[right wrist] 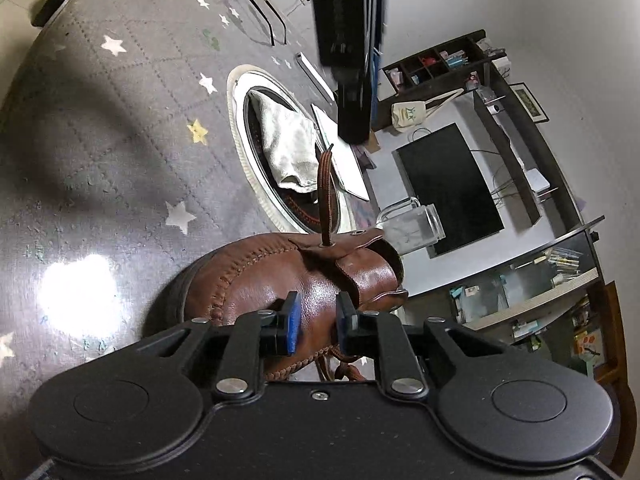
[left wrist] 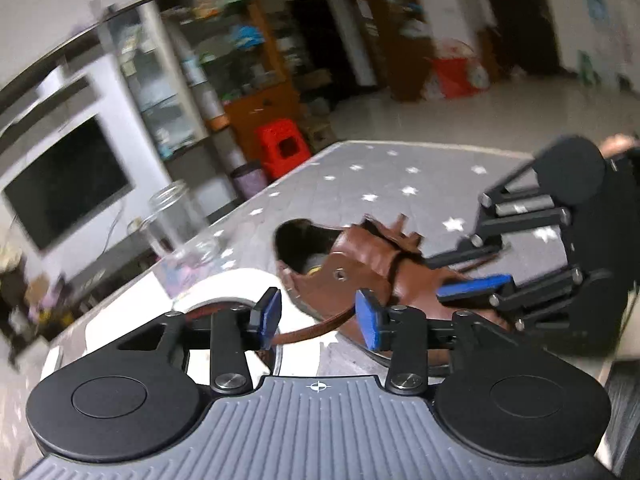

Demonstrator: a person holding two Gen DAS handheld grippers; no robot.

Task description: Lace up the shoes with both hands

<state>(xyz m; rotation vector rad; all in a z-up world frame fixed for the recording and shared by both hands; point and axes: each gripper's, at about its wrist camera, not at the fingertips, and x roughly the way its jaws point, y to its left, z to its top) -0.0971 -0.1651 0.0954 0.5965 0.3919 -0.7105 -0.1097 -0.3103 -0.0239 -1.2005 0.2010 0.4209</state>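
The left gripper (left wrist: 318,318) is hovering with its blue-padded fingers (left wrist: 368,320) standing moderately apart, and a brown shoelace (left wrist: 316,326) is trailing loosely through the gap between them, pressed by neither pad. Just beyond those fingers, the brown leather shoe (left wrist: 360,268) is lying on the grey star-patterned surface (left wrist: 380,176), its opening turned toward the far left. The right gripper (left wrist: 476,268) is reaching in from the right side of that view, its fingers lying over the shoe's front. In the right wrist view, the right gripper (right wrist: 316,324) is holding its fingers (right wrist: 294,326) narrowly apart right over the shoe's (right wrist: 280,280) glossy side; whether the pads are pressing on anything cannot be told. Another stretch of shoelace (right wrist: 326,196) is rising stiffly upward out of an eyelet on the shoe's top. Past the shoe, a white oval basin (right wrist: 240,148) is resting on the surface (right wrist: 100,120) and holding a crumpled pale cloth (right wrist: 288,140). Near the surface's far edge, a clear glass jar (left wrist: 180,224) is standing, with nothing visible inside it.
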